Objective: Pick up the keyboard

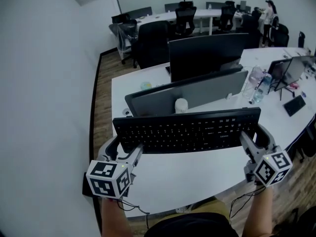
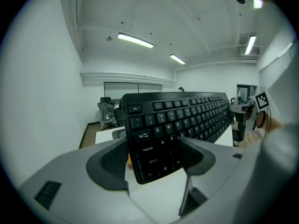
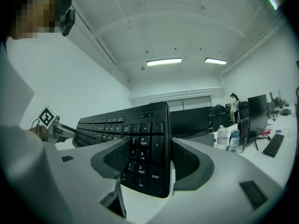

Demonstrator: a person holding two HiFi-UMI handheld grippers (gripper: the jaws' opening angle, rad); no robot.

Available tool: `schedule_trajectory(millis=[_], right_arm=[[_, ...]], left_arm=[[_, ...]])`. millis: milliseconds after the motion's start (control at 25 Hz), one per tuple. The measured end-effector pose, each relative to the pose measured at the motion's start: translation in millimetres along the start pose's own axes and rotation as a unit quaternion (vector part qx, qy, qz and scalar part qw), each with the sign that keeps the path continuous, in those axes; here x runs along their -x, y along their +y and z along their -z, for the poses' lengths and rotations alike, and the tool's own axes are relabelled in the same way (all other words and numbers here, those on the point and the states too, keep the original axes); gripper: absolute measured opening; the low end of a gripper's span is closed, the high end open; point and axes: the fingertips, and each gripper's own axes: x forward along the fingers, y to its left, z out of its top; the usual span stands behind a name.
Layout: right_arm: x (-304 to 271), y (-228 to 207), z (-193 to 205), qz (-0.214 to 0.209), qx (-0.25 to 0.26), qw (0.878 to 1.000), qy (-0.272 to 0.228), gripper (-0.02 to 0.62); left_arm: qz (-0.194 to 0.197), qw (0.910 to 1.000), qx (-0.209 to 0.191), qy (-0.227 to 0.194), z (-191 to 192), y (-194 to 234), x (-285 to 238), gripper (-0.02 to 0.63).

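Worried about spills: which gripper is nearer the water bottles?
Right. The right gripper grips the keyboard at the end toward the water bottles; the left gripper grips the opposite end, farther away.

We see our right tool (image 3: 150, 164) with one jaw on the keyed face and the other on the back of the black keyboard (image 3: 140, 134), at its number-pad end. At the keyboard's far end the left tool (image 3: 63, 132) shows its marker cube. Right of the keyboard, two bottles (image 3: 227, 138) stand on the white bench (image 3: 285, 158).
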Motion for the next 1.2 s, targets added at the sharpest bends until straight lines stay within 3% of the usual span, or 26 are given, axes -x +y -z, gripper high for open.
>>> schedule_trajectory(millis=[760,1200], right_arm=[[6,7,-32,-0.015,0.01,0.999,-0.035,0.284],[12,10,-38,-0.015,0.013,0.999,-0.039,0.284]], left_arm=[[-0.007,0.9984,-0.015,-0.053,-36,1,25,0.318],[-0.006,0.9981,-0.017,-0.059,-39,-1,32,0.318]])
